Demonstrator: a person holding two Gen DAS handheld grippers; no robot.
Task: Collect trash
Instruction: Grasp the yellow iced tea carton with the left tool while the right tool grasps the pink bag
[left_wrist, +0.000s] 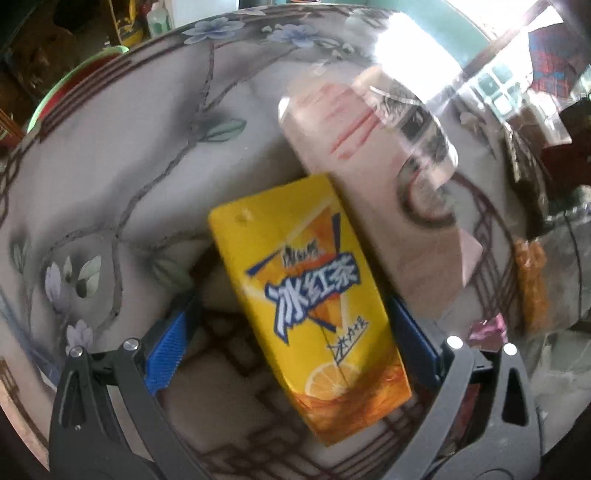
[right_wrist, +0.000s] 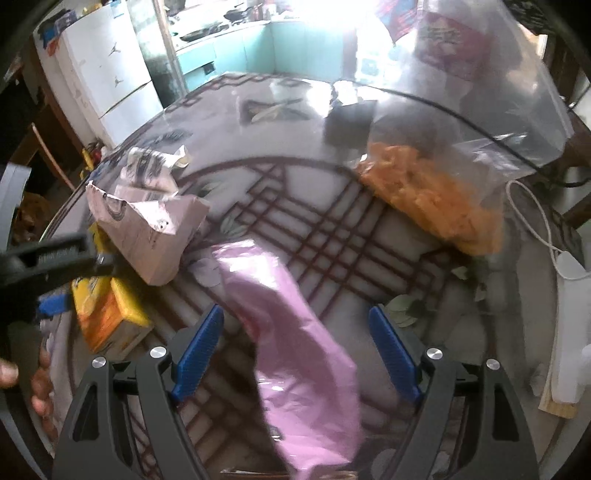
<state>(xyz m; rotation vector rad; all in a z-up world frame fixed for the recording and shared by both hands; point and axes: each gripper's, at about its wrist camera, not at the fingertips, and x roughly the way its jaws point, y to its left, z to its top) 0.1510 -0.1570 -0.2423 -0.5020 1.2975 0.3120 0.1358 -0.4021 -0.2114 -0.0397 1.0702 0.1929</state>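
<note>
A yellow iced-tea carton (left_wrist: 314, 295) lies on the patterned glass table between the blue pads of my left gripper (left_wrist: 295, 332), whose jaws stand wide around it without visibly pressing it. A torn pink paper box (left_wrist: 373, 192) lies just beyond it. In the right wrist view the same carton (right_wrist: 107, 310) and pink box (right_wrist: 147, 229) are at the left, with the left gripper's black finger (right_wrist: 55, 258) over them. My right gripper (right_wrist: 295, 354) is open, with a pink plastic bag (right_wrist: 295, 350) lying between its pads.
A clear plastic bag with orange snacks (right_wrist: 436, 199) lies at the right. A white cable and charger (right_wrist: 569, 266) lie near the right edge. A person's hand (right_wrist: 40, 387) shows at the lower left. A green bowl (left_wrist: 74, 81) sits past the table's far left edge.
</note>
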